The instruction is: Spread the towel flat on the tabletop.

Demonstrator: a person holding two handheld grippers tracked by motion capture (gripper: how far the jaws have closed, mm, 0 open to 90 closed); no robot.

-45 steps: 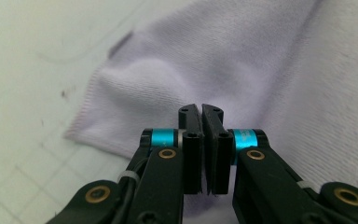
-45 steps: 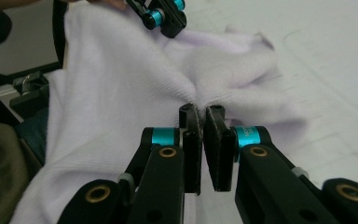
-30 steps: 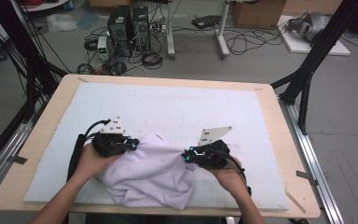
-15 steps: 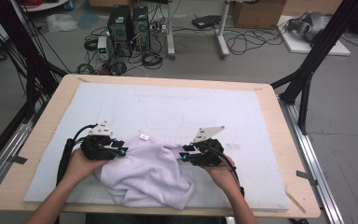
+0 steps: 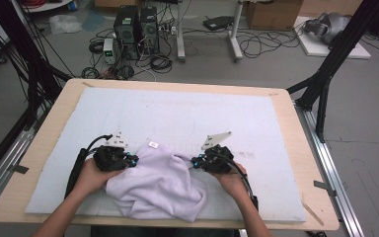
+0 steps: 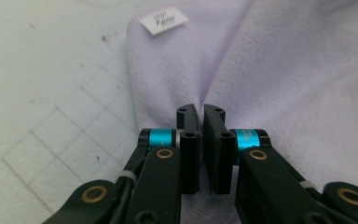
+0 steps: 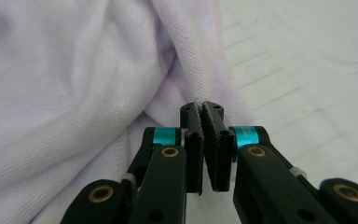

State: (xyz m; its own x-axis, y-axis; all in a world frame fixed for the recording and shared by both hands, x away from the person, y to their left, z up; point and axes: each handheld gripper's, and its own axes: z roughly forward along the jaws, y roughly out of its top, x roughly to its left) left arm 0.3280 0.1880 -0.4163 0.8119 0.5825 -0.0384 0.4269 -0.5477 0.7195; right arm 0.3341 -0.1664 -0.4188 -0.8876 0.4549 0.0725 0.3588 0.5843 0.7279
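Clamps the left tool on a narrow fold of the lilac cloth, with the jaws just closed and nearly together and fabric pinched between the tips, a little below and to the left of the white label. Clamps the right tool likewise, also freshly closed, on a raised ridge along the opposite edge of the same cloth, to the right of the label and about level with the left tool. Leaves the rest of the cloth heaped and creased below the label, on the white mat of the tabletop, toward the near edge. Risks, by judgement: slipping out of either pinch, both being shallow and at the very tips; holding a mid-edge fold rather than a true corner, and so raising a twisted bunch instead of a flat sheet; pulling harder on one side and dragging the whole heap away from where the label now lies; stretching the span beneath the label taut while the heap stays creased.
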